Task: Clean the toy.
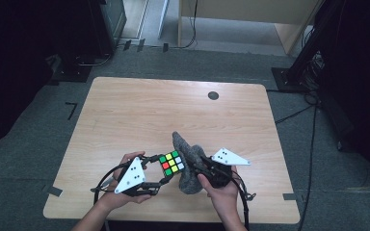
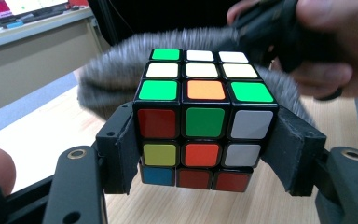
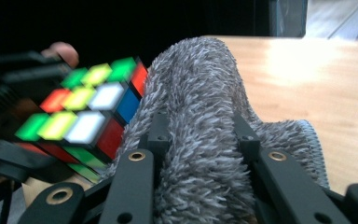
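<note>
Here, low in the frame's centre, your left gripper (image 1: 160, 169) is clamping the cube (image 1: 172, 163) steady while your right gripper (image 1: 203, 163) is pinching the grey cloth (image 1: 189, 159) against it for wiping.

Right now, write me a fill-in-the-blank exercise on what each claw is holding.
1. The left claw is shut on a puzzle ____.
2. The right claw grips a fluffy cloth coloured ____.
3. In the left gripper view, the centre sticker of the top face is ____.
4. The table top is made of ____.

Missing words: cube; grey; white; wood
</note>
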{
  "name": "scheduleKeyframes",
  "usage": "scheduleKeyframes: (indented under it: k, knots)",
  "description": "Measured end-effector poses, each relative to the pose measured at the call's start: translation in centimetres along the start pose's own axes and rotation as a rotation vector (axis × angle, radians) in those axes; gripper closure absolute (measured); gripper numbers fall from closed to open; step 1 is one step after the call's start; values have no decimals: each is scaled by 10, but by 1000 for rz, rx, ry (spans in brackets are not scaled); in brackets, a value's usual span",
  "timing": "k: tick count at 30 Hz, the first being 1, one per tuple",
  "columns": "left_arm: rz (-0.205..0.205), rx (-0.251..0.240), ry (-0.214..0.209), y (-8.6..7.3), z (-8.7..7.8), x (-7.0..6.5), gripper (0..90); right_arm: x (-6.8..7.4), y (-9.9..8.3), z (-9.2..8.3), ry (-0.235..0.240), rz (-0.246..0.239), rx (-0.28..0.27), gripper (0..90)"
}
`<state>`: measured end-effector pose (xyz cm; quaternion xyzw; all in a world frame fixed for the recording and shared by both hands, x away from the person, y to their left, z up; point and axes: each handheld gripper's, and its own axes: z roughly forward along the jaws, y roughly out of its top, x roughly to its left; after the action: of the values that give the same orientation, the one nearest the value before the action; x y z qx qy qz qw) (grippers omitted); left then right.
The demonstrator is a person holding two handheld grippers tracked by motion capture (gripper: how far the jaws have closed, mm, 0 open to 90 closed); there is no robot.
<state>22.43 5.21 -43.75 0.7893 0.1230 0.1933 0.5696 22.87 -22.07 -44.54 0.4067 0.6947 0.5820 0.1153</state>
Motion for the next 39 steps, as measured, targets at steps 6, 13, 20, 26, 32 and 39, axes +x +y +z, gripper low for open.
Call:
scheduleKeyframes:
  k: [6,13,20,26,32,39]
  knots:
    - [-9,-9,-5,-1,-1,2,346,1,1,0,-5,-9,8,694]
    - [-6,0,-3,-2,1,1,346,8,12,-11,7,-25,-52,694]
    - [-9,-21,-3,3,-4,2,346,2,0,1,6,7,0,695]
    - [-2,1,-2,-2,0,1,346,6,8,-7,2,-10,-35,695]
    - [-6,-4,-5,0,-1,1,346,6,8,-8,13,9,-50,696]
    - [-14,-21,-6,1,-3,2,347,5,0,1,-1,26,-7,697]
